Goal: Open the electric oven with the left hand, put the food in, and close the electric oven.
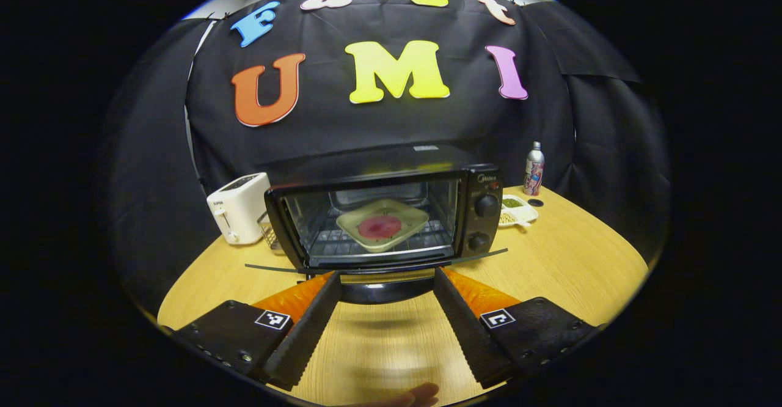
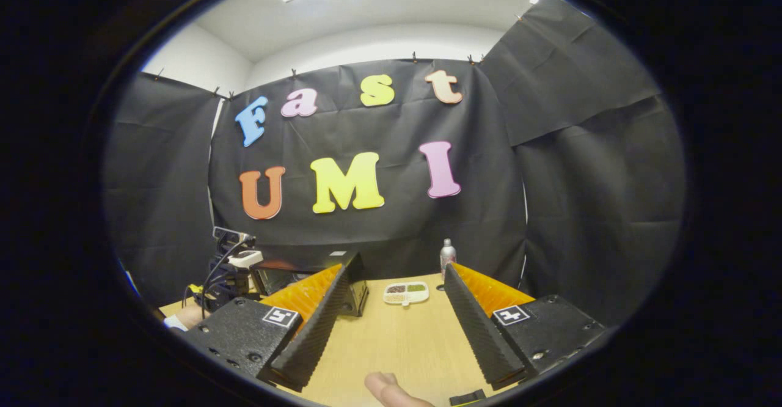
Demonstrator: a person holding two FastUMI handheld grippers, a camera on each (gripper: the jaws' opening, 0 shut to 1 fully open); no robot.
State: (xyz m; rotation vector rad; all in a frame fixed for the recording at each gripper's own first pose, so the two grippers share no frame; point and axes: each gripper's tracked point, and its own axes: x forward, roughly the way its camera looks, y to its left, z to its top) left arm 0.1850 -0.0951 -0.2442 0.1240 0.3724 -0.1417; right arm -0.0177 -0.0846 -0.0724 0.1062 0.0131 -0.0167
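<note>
The black electric oven point(image 1: 476, 211) stands on the wooden table with its door point(image 1: 275, 267) swung down flat, seen edge-on. Inside, on the rack, lies a pale square tray point(image 1: 410, 214) with a round red piece of food point(image 1: 379, 227). My left gripper point(image 1: 386, 275) is open just in front of the door; the door handle point(image 1: 379, 291) sits between its fingers without being pressed. My right gripper point(image 2: 398, 272) is open and holds nothing, raised over the table to the right of the oven point(image 2: 357, 285). The left gripper's body point(image 2: 235, 272) appears at far left there.
A white toaster point(image 1: 238, 208) stands left of the oven. To its right are a white divided dish point(image 1: 518, 210) point(image 2: 406, 293) of grains and a metal bottle point(image 1: 534, 168) point(image 2: 448, 251). A thumb point(image 1: 415, 395) point(image 2: 391, 388) shows at the bottom edge of each view.
</note>
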